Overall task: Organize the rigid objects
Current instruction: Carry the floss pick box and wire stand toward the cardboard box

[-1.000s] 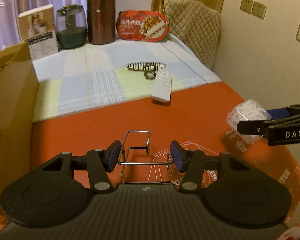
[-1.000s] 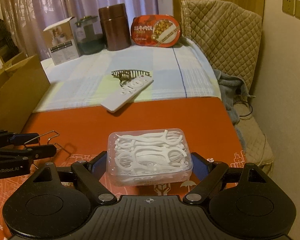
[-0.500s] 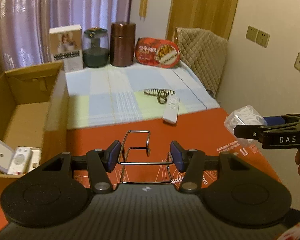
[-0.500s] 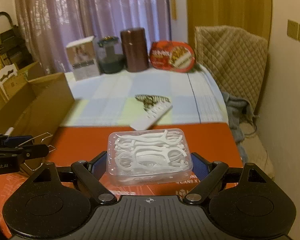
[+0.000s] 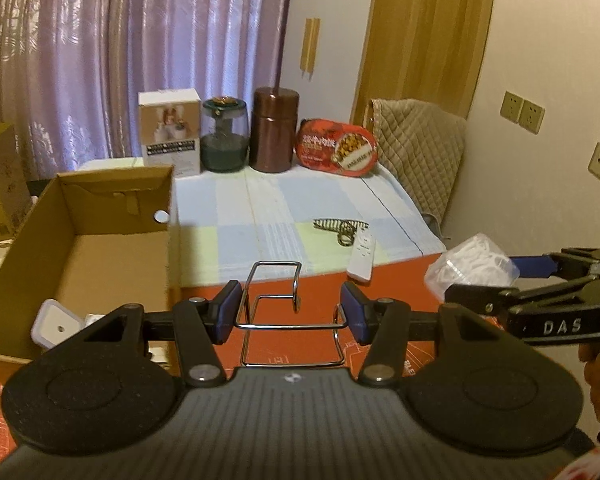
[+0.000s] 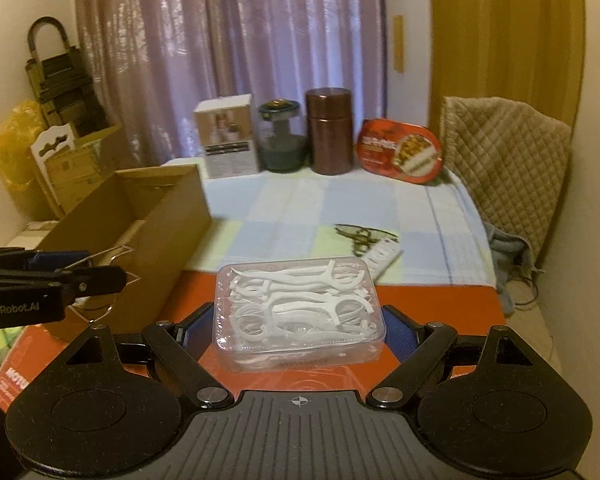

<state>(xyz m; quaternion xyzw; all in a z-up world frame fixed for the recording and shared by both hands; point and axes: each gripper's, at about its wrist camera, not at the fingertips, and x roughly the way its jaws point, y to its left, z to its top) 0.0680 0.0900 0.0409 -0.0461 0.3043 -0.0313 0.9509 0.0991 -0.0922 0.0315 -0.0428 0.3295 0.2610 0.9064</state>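
Now riding higher than a second ago: both views taking in the curtain, and the cardboard box (image 5: 100, 240) showing its open inside where before only its side wall was filling the left edge. Left tool (image 5: 290, 314) still clamping the wire rack (image 5: 276, 300) between its blue pads (image 5: 228, 312), held above the red mat (image 5: 396, 280) just right of the box. Right tool (image 6: 298, 326) still gripping the clear floss-pick case (image 6: 300, 312) by its two short sides, also off the mat, to the right of the rack.

Only in the left wrist view: looking down into the box, with a white square device (image 5: 56, 324) lying at its near end. White remote (image 5: 363, 258) and striped hair clip (image 5: 340, 228) lying well apart from both tools on the checked cloth (image 5: 280, 208).

Only in the right wrist view: stacked cartons and a yellow bag (image 6: 16, 160) standing beyond the box at far left, plus the left tool (image 6: 82, 272) seen side-on with the rack's wire poking past its tips.
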